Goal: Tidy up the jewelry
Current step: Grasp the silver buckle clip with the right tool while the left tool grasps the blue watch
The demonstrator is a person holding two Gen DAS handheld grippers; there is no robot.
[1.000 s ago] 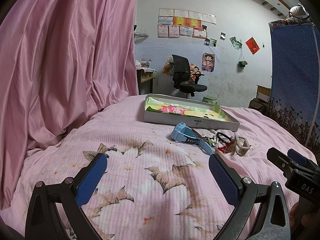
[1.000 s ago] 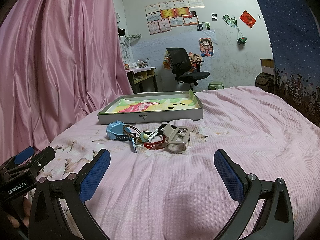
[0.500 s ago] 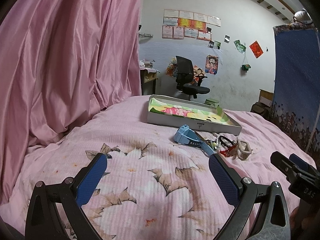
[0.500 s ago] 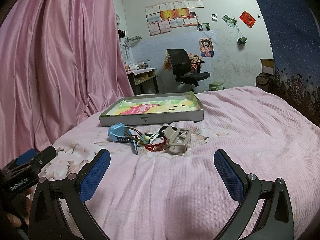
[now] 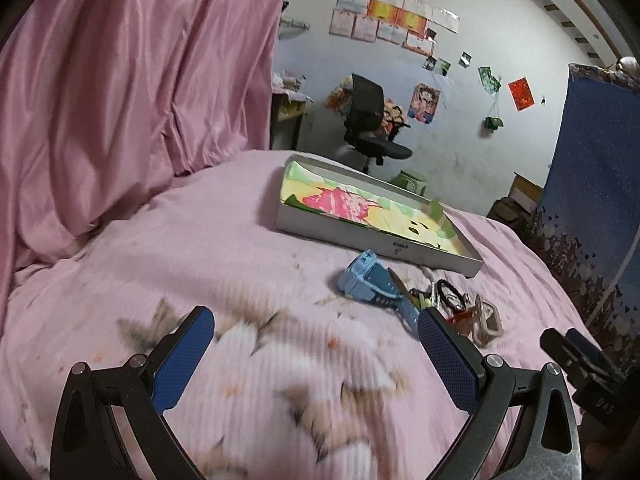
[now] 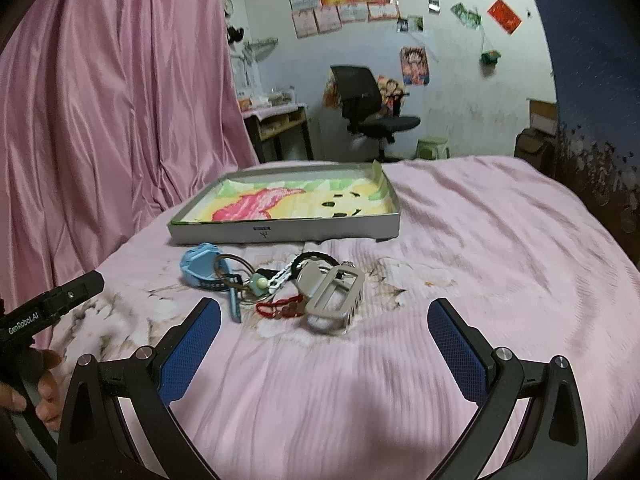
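A tangle of jewelry point(image 6: 288, 288) lies heaped on a pink floral bed point(image 6: 460, 248), just in front of a shallow grey tray point(image 6: 280, 233) lined with a bright pink, yellow and green picture. The heap holds a pale blue watch point(image 6: 202, 266) at its left end, a grey watch point(image 6: 334, 294) with a rectangular face at its right, and between them a red cord bracelet point(image 6: 280, 308), a black band point(image 6: 314, 256) and a white chain link strand point(image 6: 280, 278), all touching or overlapping one another. The tray itself holds none of them.

The right gripper point(image 6: 324, 334) hovers low over the bedspread with its blue-padded fingers point(image 6: 190, 354) spread wide apart, empty, the heap lying just beyond the gap between them. The left gripper point(image 5: 316, 354) also hangs above the bed, its fingers point(image 5: 184, 362) likewise wide apart and holding nothing; from its camera the blue watch point(image 5: 366, 282) and the rest of the pile sit ahead and to the right, near its right fingertip. A hand point(image 6: 44, 392) grips the left tool's handle at the edge of the right camera's view.

A pink curtain point(image 5: 120, 100) drapes beside the bed; a black office chair point(image 6: 368, 108) stands by the far wall.
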